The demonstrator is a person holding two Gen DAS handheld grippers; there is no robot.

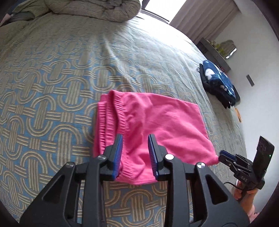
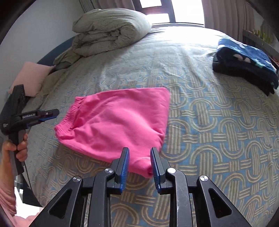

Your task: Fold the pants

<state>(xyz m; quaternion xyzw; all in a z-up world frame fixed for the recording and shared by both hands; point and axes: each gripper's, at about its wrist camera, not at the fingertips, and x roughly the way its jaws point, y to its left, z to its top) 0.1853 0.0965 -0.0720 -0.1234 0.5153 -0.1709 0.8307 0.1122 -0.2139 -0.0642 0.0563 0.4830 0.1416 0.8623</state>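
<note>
1. Jaws of the left gripper (image 1: 135,139) parted, blue pads straddling the near ribbed hem of the pink pants (image 1: 148,125), nothing clamped between them.
2. Jaws of the right gripper (image 2: 139,153) likewise spread apart, poised over the near corner of the pink pants (image 2: 115,120); cloth between the pads but not pinched, as far as can be told from this angle.
3. Seen from the left wrist, right gripper (image 1: 225,154) at the far right, its tip at the pulled-out corner of the pants; seems to touch the fabric, though blur leaves that unsure.
4. Seen from the right wrist, left gripper (image 2: 47,116) held in a hand (image 2: 19,145) at the left edge, tip just beside the elastic waistband, apart from it.
5. Pants folded into a compact, roughly square bundle, flat on the bed (image 1: 52,78), waistband toward the left side, resting on the blue-and-beige patterned bedspread (image 2: 218,122).
6. Dark blue folded clothes (image 2: 245,64) stacked well apart on the right side of the bed.
7. Rolled grey-green duvet (image 2: 111,29) at the far end, by the window (image 2: 157,10); pink pillow (image 2: 33,76) at the left edge.
</note>
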